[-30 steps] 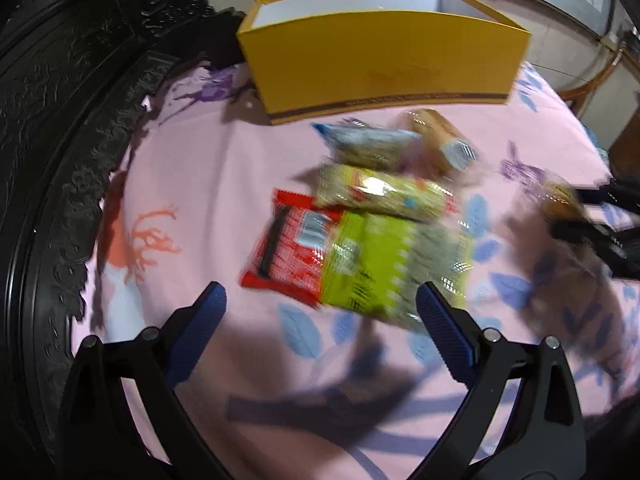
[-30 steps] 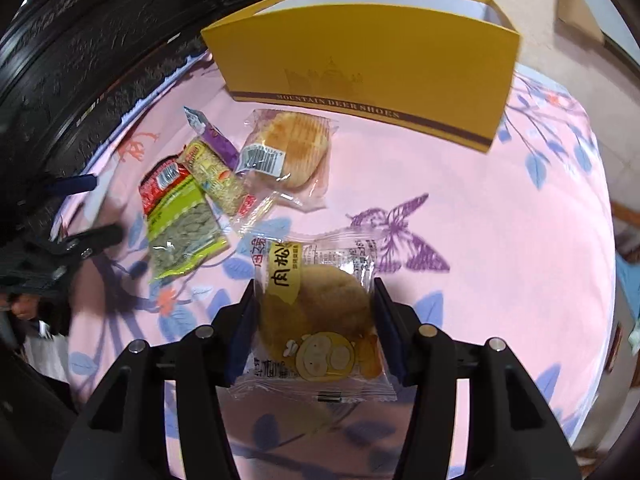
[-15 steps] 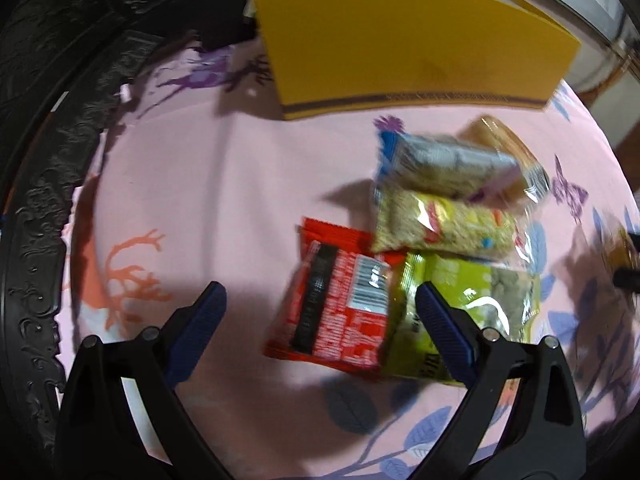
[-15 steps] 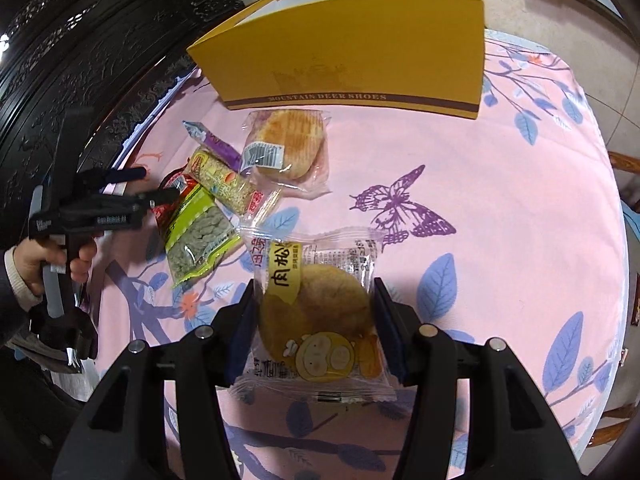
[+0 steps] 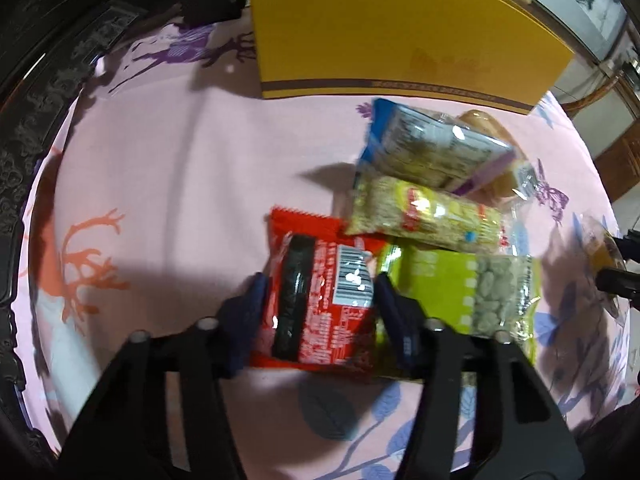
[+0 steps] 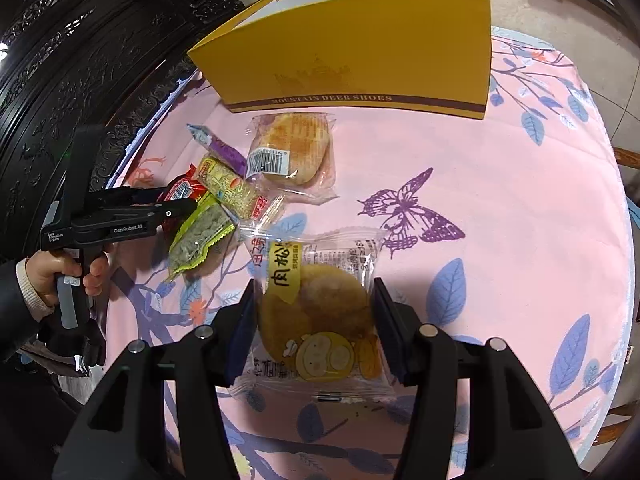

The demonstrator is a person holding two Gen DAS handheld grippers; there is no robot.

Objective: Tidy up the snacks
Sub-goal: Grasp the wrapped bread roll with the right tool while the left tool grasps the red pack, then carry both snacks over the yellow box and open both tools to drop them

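My left tool [image 5: 318, 294] grips the red packet [image 5: 320, 300]; my right tool [image 6: 312, 316] clamps the bun packet [image 6: 316, 312]; the yellow box [image 6: 360, 64] lies straight ahead.

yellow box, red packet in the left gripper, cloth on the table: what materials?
Yellow shoe box: looks like matte cardboard, with flat stiff walls, a white inside and a printed band.
Red snack packet: glossy plastic film, probably; it shows glare spots, a serrated top edge and crinkles between the left gripper pads.
Pink printed tablecloth: woven fabric, apparently; matte with soft creases.
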